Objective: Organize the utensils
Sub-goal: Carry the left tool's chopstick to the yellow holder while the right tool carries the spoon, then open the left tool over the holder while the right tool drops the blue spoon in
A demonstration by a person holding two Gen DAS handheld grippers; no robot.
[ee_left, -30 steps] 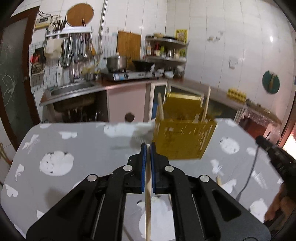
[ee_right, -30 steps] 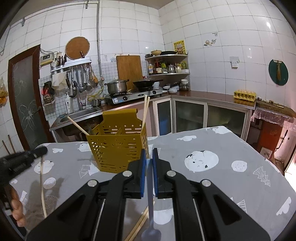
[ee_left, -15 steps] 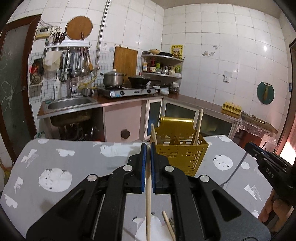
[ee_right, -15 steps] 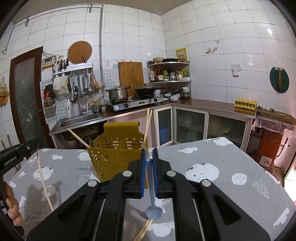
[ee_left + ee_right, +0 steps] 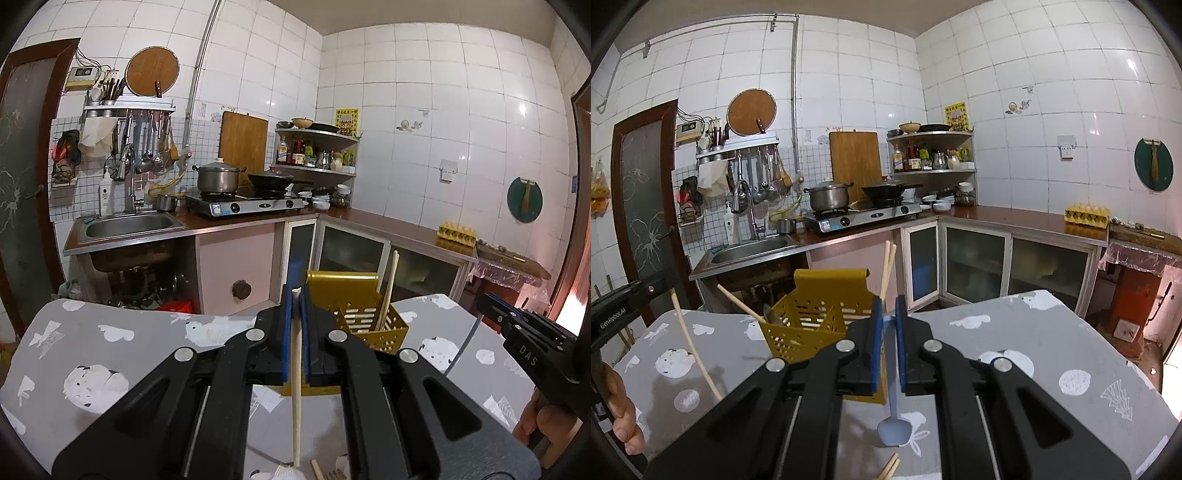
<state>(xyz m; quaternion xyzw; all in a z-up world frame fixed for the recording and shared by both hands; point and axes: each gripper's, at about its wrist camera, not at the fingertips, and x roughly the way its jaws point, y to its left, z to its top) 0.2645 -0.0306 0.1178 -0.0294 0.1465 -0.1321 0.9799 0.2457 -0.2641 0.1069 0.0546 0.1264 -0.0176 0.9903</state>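
My left gripper is shut on a wooden chopstick that hangs down toward the table. My right gripper is shut on a light blue spoon, bowl end down. Both are held above the table, near a yellow slotted utensil holder, which also shows in the left wrist view. The holder has chopsticks and a metal spoon in it. The left gripper with its chopstick shows at the left of the right wrist view. The right gripper shows at the right of the left wrist view.
The table has a grey cloth with white patterns. Loose chopsticks lie on it below the spoon, and a fork end shows in the left wrist view. A kitchen counter, sink and stove stand beyond the table.
Both grippers have risen and tilted, so the holder now sits lower and smaller in both views. The chopstick and blue spoon stay gripped.
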